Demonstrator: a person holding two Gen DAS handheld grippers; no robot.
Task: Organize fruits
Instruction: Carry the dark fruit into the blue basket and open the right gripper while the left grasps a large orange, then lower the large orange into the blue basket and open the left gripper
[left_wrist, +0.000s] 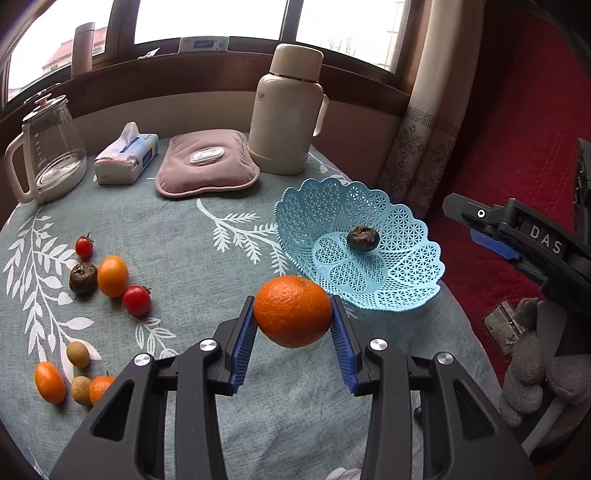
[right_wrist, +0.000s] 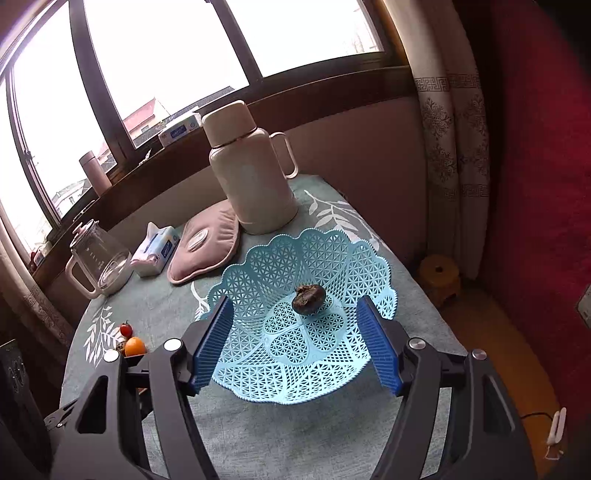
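My left gripper (left_wrist: 293, 325) is shut on a large orange (left_wrist: 293, 311) and holds it above the table, just left of and in front of the light blue lattice basket (left_wrist: 402, 291). One dark brown fruit (left_wrist: 362, 239) lies in the basket. My right gripper (right_wrist: 295, 343) is open and empty, hovering over the near side of the basket (right_wrist: 258, 384), with the dark fruit (right_wrist: 308, 293) beyond its fingers. On the table's left lie cherry tomatoes (left_wrist: 137, 301), small oranges (left_wrist: 112, 276), a dark fruit (left_wrist: 83, 278) and tan longans (left_wrist: 78, 354).
At the back of the round table (left_wrist: 177, 236) stand a glass kettle (left_wrist: 48, 147), a tissue pack (left_wrist: 127, 157), a pink heating pad (left_wrist: 207, 164) and a cream thermos (left_wrist: 288, 110). A curtain (left_wrist: 436, 110) and red fabric (left_wrist: 524, 110) are to the right.
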